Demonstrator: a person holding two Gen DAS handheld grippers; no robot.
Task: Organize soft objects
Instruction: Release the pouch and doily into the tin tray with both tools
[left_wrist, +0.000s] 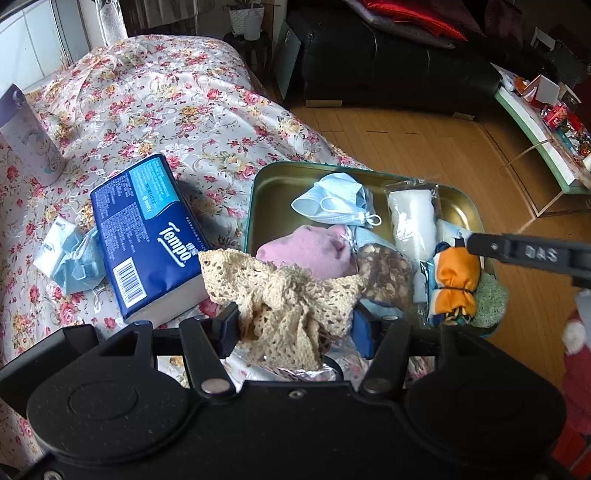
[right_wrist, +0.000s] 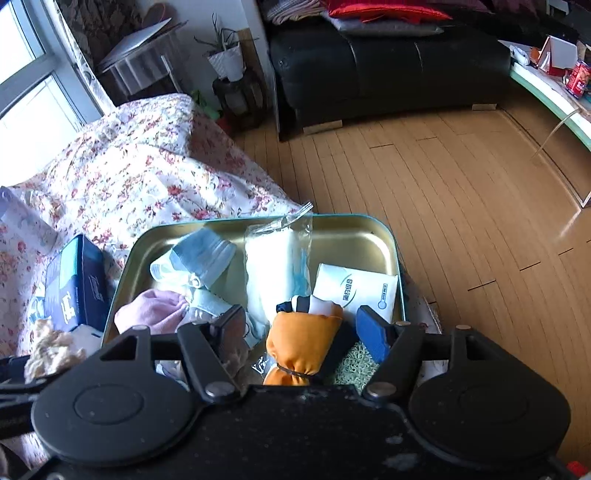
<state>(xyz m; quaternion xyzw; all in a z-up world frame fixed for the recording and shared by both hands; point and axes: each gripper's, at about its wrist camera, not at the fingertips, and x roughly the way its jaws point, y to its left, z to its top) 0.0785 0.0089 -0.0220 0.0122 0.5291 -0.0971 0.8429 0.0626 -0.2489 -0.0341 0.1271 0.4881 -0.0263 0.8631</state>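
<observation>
Left wrist view shows the left gripper (left_wrist: 295, 325) pinching a lace cloth (left_wrist: 284, 295) beside the tin (left_wrist: 258, 184), while the right gripper (right_wrist: 303, 325) stands spread around an orange pouch (right_wrist: 303, 339).

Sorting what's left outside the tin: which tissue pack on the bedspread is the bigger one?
The dark blue Tempo pack beside the tin; the small white-and-blue pack is smaller.

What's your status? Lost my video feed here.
Left tool shut on cream lace cloth. Right tool open over orange fabric bundle, pads clear. Gold metal tin crowded; far corner free.
</observation>
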